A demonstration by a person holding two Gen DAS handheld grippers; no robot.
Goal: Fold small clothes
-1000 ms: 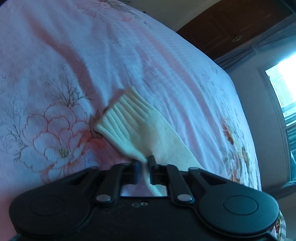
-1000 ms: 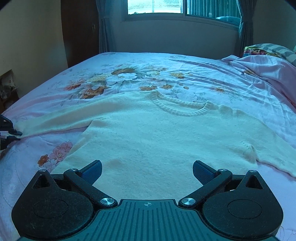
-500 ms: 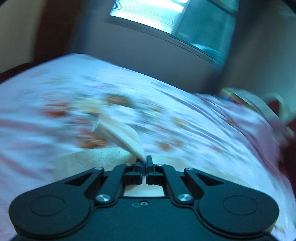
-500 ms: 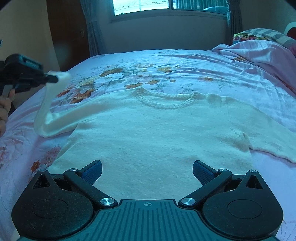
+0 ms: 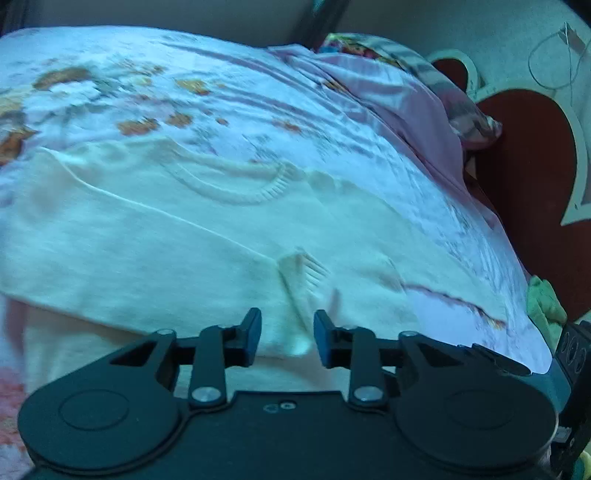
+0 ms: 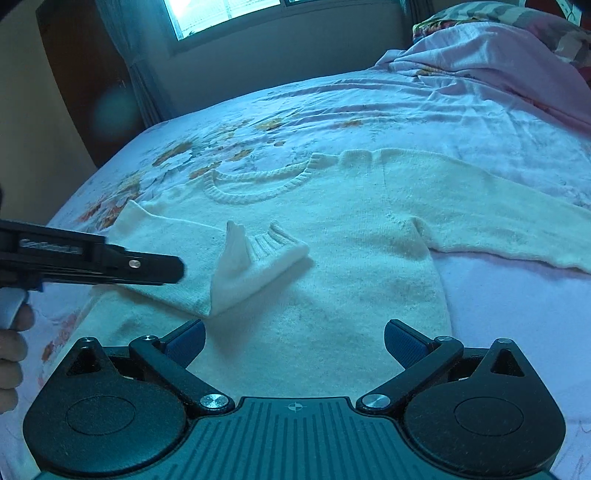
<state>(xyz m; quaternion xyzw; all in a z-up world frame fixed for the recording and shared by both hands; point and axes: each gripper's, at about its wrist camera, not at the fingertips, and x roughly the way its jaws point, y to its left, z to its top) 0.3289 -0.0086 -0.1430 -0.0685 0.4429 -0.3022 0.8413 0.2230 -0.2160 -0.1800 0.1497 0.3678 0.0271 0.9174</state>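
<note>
A cream knit sweater (image 6: 332,229) lies flat on the bed, neck toward the window. Its left sleeve (image 6: 243,262) is folded across the chest, the ribbed cuff crumpled near the middle. The right sleeve (image 6: 498,210) stretches out to the right. My left gripper (image 5: 287,334) is open just above the folded sleeve (image 5: 299,280) and holds nothing; it shows in the right wrist view (image 6: 173,269) at the left, beside the cuff. My right gripper (image 6: 294,341) is open and empty over the sweater's hem.
The bed has a pale floral sheet (image 6: 369,110). A pink blanket (image 6: 498,55) and pillows lie at the far right. A red heart-shaped headboard (image 5: 528,184) stands beyond the bed. A window (image 6: 221,14) and curtain are behind.
My left gripper carried the left sleeve cuff from the bed's left side up and across onto the sweater's chest, then opened and let it go. The right gripper barely moved.
</note>
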